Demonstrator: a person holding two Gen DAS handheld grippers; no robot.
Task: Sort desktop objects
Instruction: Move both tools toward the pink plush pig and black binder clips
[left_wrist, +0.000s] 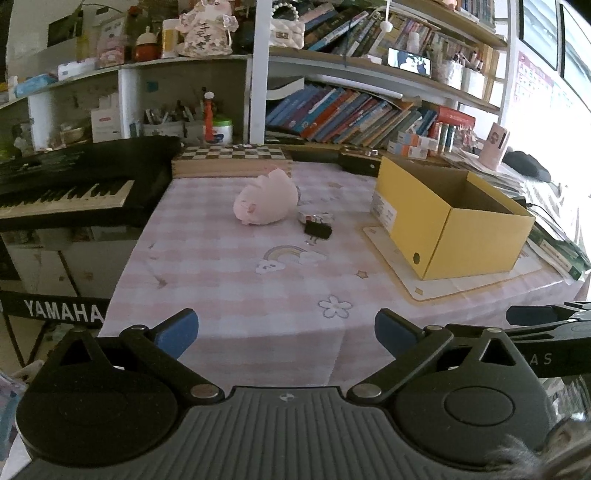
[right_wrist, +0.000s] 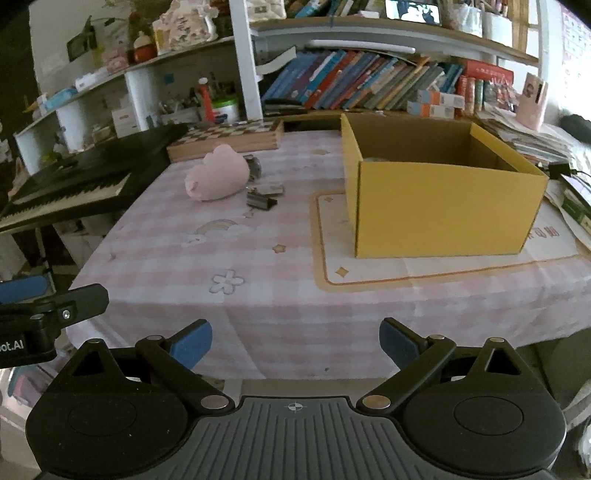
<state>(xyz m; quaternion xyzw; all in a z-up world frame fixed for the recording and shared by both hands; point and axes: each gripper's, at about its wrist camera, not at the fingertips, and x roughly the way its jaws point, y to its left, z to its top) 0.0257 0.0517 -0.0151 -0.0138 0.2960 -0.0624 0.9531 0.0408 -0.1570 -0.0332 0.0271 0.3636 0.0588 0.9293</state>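
A pink plush pig (left_wrist: 265, 201) lies on its side on the pink checked tablecloth (left_wrist: 229, 280), far from both grippers. It also shows in the right wrist view (right_wrist: 218, 178). Next to it lie a black binder clip (left_wrist: 317, 230) and a small packet (left_wrist: 316, 217); the clip (right_wrist: 260, 202) shows in the right wrist view too. An open yellow cardboard box (left_wrist: 448, 218) stands at the right on a paper mat; the right wrist view shows it (right_wrist: 439, 206) close ahead. My left gripper (left_wrist: 286, 328) is open and empty over the near table edge. My right gripper (right_wrist: 295, 341) is open and empty.
A black Yamaha keyboard (left_wrist: 74, 184) stands left of the table. A wooden chessboard box (left_wrist: 231, 158) lies at the table's back. Shelves of books (left_wrist: 354, 114) and clutter rise behind. Papers and books (right_wrist: 569, 199) pile right of the box.
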